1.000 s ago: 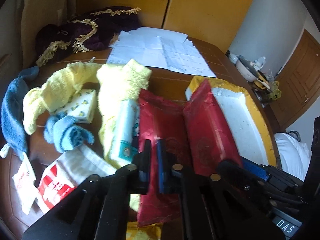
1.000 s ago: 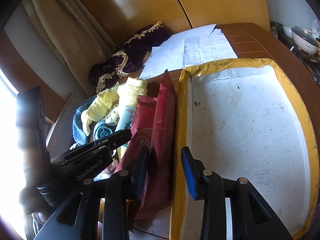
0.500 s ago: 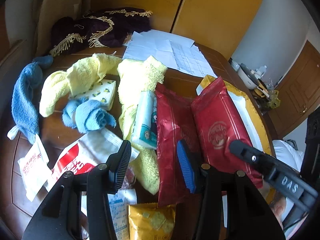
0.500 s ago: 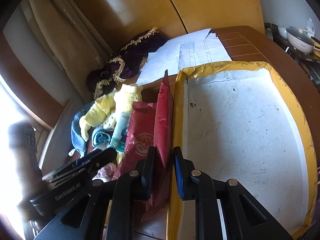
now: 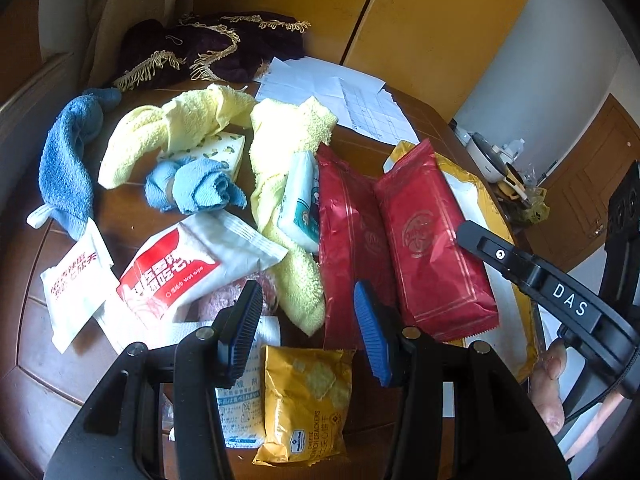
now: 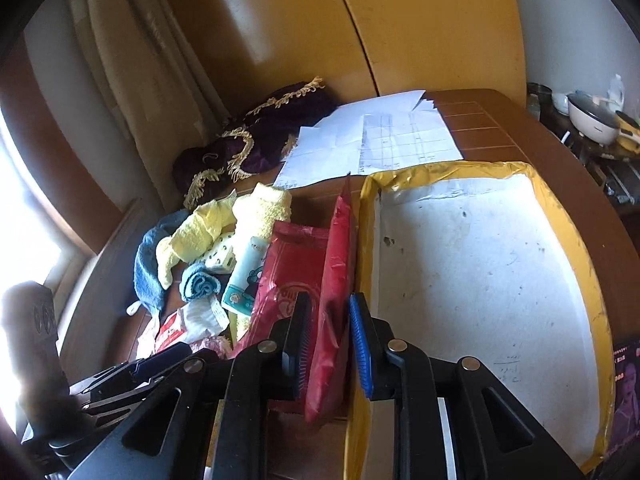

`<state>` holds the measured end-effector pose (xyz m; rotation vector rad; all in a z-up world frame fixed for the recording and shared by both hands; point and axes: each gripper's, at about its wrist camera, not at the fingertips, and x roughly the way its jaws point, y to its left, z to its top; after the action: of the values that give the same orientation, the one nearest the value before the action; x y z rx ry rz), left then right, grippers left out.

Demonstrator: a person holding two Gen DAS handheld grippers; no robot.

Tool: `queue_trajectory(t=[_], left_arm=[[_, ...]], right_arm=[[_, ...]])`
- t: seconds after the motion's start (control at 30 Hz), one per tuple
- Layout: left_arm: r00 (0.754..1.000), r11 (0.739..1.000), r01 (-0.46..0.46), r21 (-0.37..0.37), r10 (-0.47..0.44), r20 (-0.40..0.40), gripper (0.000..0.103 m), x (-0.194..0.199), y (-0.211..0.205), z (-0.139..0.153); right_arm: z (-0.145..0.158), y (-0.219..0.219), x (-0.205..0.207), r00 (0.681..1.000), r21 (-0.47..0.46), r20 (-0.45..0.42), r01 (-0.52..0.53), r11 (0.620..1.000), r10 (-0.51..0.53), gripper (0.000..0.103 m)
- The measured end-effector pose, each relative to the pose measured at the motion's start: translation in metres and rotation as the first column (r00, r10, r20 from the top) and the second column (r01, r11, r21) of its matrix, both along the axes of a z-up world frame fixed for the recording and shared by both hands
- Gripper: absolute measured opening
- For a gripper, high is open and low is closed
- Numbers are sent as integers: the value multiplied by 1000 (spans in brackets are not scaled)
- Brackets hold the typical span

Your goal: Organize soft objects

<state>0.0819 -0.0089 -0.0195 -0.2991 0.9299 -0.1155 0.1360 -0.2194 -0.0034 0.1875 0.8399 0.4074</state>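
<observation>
Nothing lies in the tray (image 6: 472,280) yet. Towels (image 5: 176,128) and packets wait in a heap on the desk (image 5: 52,360). Right fingers (image 6: 327,344) pinch one red packet (image 6: 334,280) beside the tray. Left fingers (image 5: 308,328) are wide, holding nothing.

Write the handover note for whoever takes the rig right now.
Left tool: open, empty, above the cracker pack.
Right tool: fingers on either side of one red pack, which stands on edge against the tray; a firm grip cannot be told.
Done: nothing is in the tray.
Left: second red pack, towels, tissues and wipes, all on the table.
</observation>
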Motion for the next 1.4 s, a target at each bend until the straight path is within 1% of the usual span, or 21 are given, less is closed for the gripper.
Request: queue_trajectory(t=[0.03,0.07,0.17,0.3,0.37,0.4,0.53,0.6,0.73,0.87,0.9,0.93,0.97,1.03,1.1,1.17,1.2,1.23,1.27,1.37,1.4], left_arm=[[1000,1000,1,-1,-1,-1,46,-1,0,0],[1000,1000,1,-3,-1,-2,46,-2,0,-1],[1000,1000,4,-5,-4,-2,46,-6,0,-2],[1000,1000,5,-22,-5,1,46,-8,4,-3],[1000,1000,7,-24,-7,0,46,-9,4,-4],[1000,1000,9,-25,-9,1,46,-11,5,-4],[1000,1000,19,-15,-19,-1,46,-19,7,-2],[999,999,32,5,-32,-14,46,-26,4,-4],[998,994,60,96,-58,-27,46,-41,-11,-8],[996,979,88,185,-81,-44,47,-51,-31,-12],[996,975,88,205,-80,-47,55,-52,-35,-14],[995,970,90,226,-80,-53,58,-51,-40,-16],[995,961,98,259,-85,-60,60,-51,-46,-19],[993,938,111,327,-93,-69,60,-51,-57,-24],[991,922,125,367,-99,-89,60,-51,-64,-31],[993,903,117,412,-93,-78,60,-54,-69,-36],[994,899,107,424,-89,-63,59,-55,-71,-36],[996,900,93,425,-81,-48,55,-57,-70,-35],[996,904,87,419,-76,-41,50,-58,-69,-34],[998,935,67,348,-65,-17,44,-62,-62,-27],[998,945,64,320,-64,-10,44,-63,-58,-24]], right_arm=[[-2,2,1,1000,-19,-4,2,1000,-2,18],[-4,3,2,1000,-30,-10,1,1000,-1,17],[-7,4,3,1000,-55,-20,17,998,-18,16],[-8,7,4,1000,-82,-22,14,997,-16,16],[-11,11,8,999,-94,-41,8,996,-12,20],[-12,12,9,999,-100,-41,11,995,-15,20],[-12,18,7,1000,-141,-23,7,990,-11,19],[-13,20,8,1000,-153,-22,1,988,-4,20],[-14,20,9,1000,-153,-22,-5,988,1,20],[-14,19,9,1000,-148,-21,-7,989,4,21],[-14,19,9,1000,-147,-20,-7,989,4,21],[-14,18,9,1000,-144,-21,-6,990,3,21],[-14,18,9,1000,-142,-21,-6,990,3,21],[-14,19,9,1000,-149,-17,-11,989,8,21],[-14,20,7,1000,-168,-6,-13,986,13,20],[-14,16,7,1000,-150,-6,2,989,-3,16],[-14,14,6,1000,-133,-7,4,991,-5,16],[-13,9,5,1000,-92,-9,5,996,-6,16],[-12,4,5,1000,-59,-10,6,998,-7,15],[-9,-5,-1,1000,24,-6,-17,1000,18,15],[-8,-5,-2,1000,38,-5,-24,999,25,15]])
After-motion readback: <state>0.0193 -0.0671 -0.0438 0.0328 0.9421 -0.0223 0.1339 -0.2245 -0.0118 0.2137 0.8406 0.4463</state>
